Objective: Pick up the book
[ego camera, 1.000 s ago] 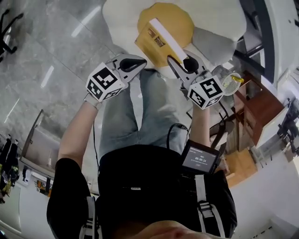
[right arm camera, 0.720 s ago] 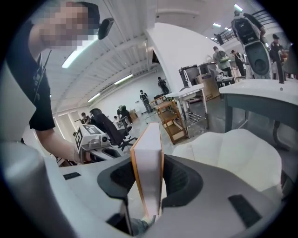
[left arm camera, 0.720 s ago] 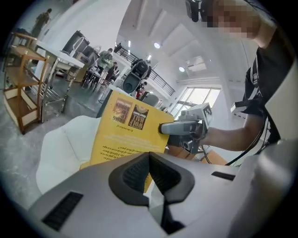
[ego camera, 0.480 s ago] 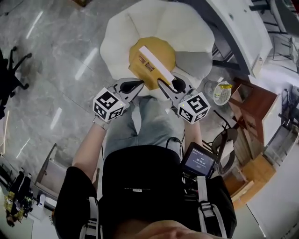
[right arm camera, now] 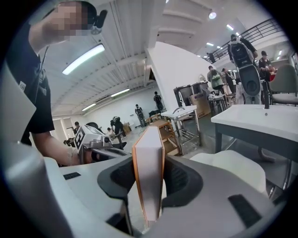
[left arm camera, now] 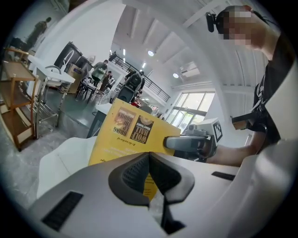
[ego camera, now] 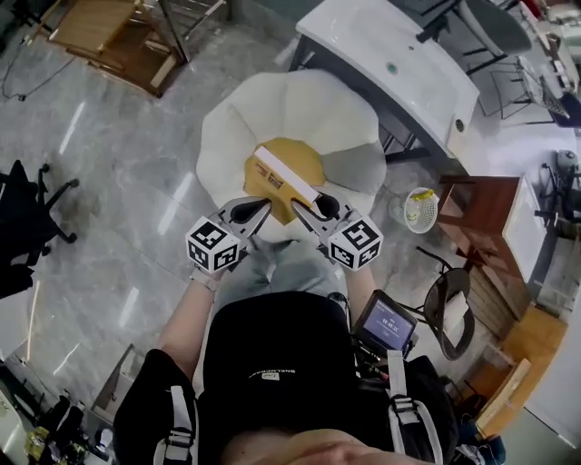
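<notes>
The book [ego camera: 280, 178], with a yellow cover and a white page block, hangs in the air above a white armchair [ego camera: 272, 104]. My left gripper [ego camera: 263, 208] is shut on the thin edge of its yellow cover [left arm camera: 125, 137], which rises from between the closed jaws. My right gripper [ego camera: 305, 210] is shut across the whole thickness of the book, and the page edge [right arm camera: 149, 167] stands upright between its pads. Each gripper shows in the other's view: the right gripper [left arm camera: 186, 145] beside the cover, the left gripper [right arm camera: 98, 143] behind the spine.
A white desk [ego camera: 390, 64] stands behind the armchair, with a wastebasket [ego camera: 419, 207] and a brown cabinet [ego camera: 486, 213] to the right. A wooden rack [ego camera: 100, 27] is at the far left, a black office chair [ego camera: 27, 213] beside it. Several people stand far off.
Both grippers have risen together with the book between them. The armchair now lies farther below the book, and more of the room shows around it.
</notes>
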`<state>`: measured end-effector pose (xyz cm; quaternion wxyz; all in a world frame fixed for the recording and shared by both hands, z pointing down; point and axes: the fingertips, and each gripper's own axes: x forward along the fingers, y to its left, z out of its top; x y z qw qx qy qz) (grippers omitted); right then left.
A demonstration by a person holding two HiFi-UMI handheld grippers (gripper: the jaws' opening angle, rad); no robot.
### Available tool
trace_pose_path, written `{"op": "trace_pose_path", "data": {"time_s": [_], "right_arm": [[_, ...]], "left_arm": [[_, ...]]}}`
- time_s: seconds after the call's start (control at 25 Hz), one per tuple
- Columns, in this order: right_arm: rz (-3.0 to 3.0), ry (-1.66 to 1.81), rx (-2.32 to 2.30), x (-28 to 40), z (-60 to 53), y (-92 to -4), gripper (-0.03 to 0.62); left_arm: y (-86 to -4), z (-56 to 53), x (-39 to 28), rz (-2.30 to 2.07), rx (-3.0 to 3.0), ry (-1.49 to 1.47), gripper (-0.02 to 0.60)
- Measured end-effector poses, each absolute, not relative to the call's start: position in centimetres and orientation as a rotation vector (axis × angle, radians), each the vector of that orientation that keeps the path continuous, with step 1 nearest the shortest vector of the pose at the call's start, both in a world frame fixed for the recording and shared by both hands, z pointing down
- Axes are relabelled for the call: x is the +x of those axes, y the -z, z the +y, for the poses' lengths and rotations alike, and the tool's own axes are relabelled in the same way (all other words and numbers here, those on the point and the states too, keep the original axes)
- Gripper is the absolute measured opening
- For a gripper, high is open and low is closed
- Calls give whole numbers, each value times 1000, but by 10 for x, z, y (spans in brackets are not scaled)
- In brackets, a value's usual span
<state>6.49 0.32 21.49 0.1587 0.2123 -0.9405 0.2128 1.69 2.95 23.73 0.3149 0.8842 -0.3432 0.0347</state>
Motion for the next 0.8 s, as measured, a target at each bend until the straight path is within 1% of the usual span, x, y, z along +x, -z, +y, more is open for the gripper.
{"op": "trace_pose_path", "data": {"time_s": [0.24,0.44,0.8], "right_arm": [[-2734,-568,696,78,2,-174,166],[-2769,-603,793,105,0,-139,166],[-2827,-565,901,152,-5,-70,166]], "left_arm": [[-193,20,28,-891,2388,-70,14],[-152,17,40,-895,2425,-67,14],[-93,11,66,-900,2448,-47,14]]}}
